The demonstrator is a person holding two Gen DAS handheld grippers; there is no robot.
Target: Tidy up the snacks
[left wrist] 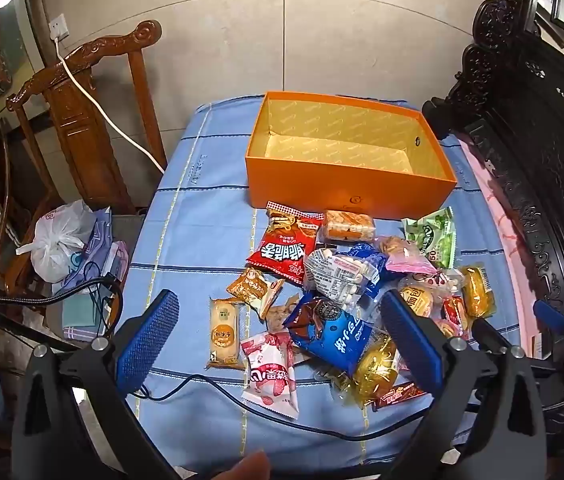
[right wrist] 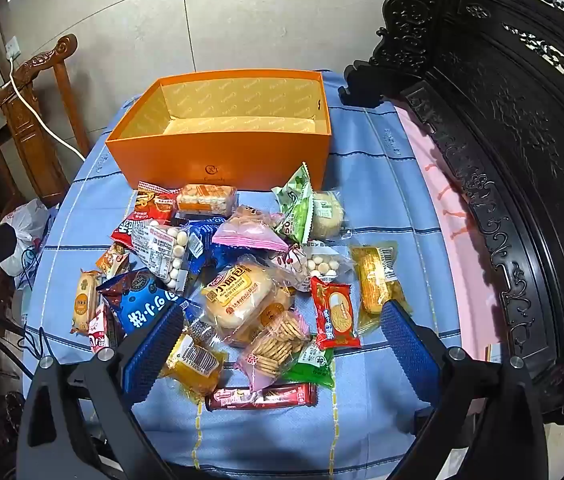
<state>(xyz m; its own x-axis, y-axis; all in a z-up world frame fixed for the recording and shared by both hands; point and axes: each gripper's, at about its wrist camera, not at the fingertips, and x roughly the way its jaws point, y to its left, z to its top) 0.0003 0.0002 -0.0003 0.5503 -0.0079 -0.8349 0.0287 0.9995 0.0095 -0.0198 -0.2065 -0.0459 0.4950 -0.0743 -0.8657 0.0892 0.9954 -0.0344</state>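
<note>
- Left gripper (left wrist: 277, 336) hovers over the snacks (left wrist: 346, 280), jaws spread wide, holding nothing.
- Right gripper (right wrist: 282, 340) likewise gapes, empty.
- Snacks lie heaped on the cloth (right wrist: 382, 208), just before the box (right wrist: 221, 156).

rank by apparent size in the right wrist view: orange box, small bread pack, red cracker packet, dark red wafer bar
1. orange box, clearly largest
2. small bread pack
3. red cracker packet and dark red wafer bar: look alike in size, and the bar lies nearer the camera, so unranked

Bread pack (right wrist: 241, 300) reads "小面包", green sachet (right wrist: 296, 210) "50", blue bag (right wrist: 147, 306) "可可小球"; box logo too small.
</note>
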